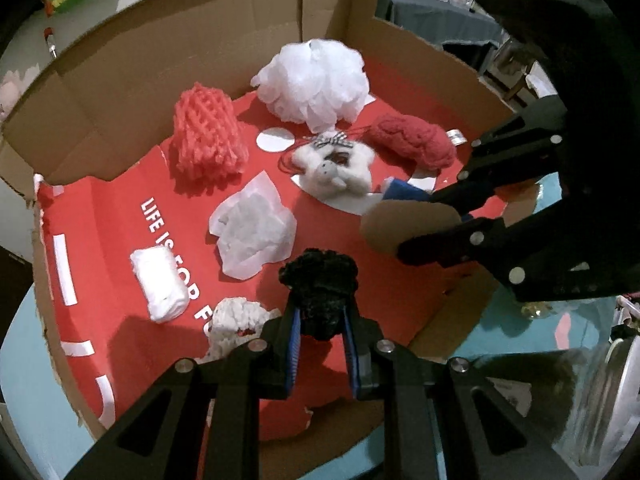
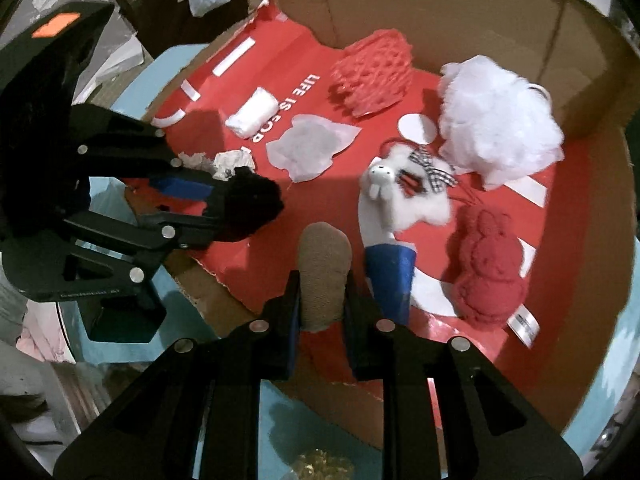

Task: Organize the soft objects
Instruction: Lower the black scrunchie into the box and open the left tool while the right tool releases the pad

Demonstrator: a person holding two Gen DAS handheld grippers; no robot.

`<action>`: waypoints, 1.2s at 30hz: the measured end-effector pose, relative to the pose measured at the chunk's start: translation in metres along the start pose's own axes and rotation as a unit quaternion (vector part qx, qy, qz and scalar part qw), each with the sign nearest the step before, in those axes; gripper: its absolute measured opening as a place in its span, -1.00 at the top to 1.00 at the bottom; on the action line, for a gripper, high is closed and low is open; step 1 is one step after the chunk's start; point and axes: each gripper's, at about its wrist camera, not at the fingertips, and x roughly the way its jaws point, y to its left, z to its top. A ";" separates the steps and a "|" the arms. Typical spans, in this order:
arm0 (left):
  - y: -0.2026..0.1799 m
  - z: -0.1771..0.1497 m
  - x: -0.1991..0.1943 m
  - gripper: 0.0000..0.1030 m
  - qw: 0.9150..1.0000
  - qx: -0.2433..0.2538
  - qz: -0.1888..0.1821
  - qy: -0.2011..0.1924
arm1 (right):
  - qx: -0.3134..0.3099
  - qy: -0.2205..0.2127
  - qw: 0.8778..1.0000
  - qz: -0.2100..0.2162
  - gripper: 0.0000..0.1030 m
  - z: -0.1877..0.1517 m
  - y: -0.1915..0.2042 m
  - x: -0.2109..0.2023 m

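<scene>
My left gripper point(image 1: 320, 312) is shut on a black fluffy ball point(image 1: 318, 280) above the near part of a cardboard box point(image 1: 100, 92) lined with red printed card. From the right wrist view, the same left gripper point(image 2: 224, 208) holds the black ball point(image 2: 256, 204) at the left. My right gripper point(image 2: 322, 280) is shut on a tan oval pad point(image 2: 324, 264), held over the box's front edge. That right gripper point(image 1: 432, 224) and its tan pad point(image 1: 400, 224) also show at the right of the left wrist view.
In the box lie a white bath pouf point(image 1: 316, 84), a coral foam net point(image 1: 208, 136), a red knitted plush point(image 1: 412, 140), a white plush with a checked bow point(image 1: 336, 168), a white cotton pad point(image 1: 252, 232), a white roll point(image 1: 160, 284) and a blue piece point(image 2: 390, 276).
</scene>
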 end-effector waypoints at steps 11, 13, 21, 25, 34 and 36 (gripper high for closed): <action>0.005 0.007 0.009 0.60 1.000 0.002 0.007 0.014 | 0.009 0.023 1.000 0.000 0.64 0.001 -0.008 0.007; 0.006 0.008 0.012 0.59 1.000 0.001 0.006 0.017 | 0.006 0.025 1.000 -0.001 0.63 0.000 -0.008 0.007; 0.002 0.012 0.017 0.51 1.000 0.002 0.009 0.017 | 0.003 0.037 0.999 -0.005 0.61 0.001 -0.006 0.010; 0.003 0.012 0.019 0.44 1.000 0.004 0.010 0.017 | 0.004 0.038 0.999 -0.006 0.59 0.003 -0.005 0.011; 0.004 0.010 0.017 0.16 1.000 0.002 0.008 0.006 | -0.002 0.038 0.999 -0.012 0.49 0.003 -0.001 0.012; 0.004 0.009 0.014 0.16 1.000 0.000 0.007 0.001 | -0.002 0.036 0.999 -0.013 0.38 0.003 0.002 0.013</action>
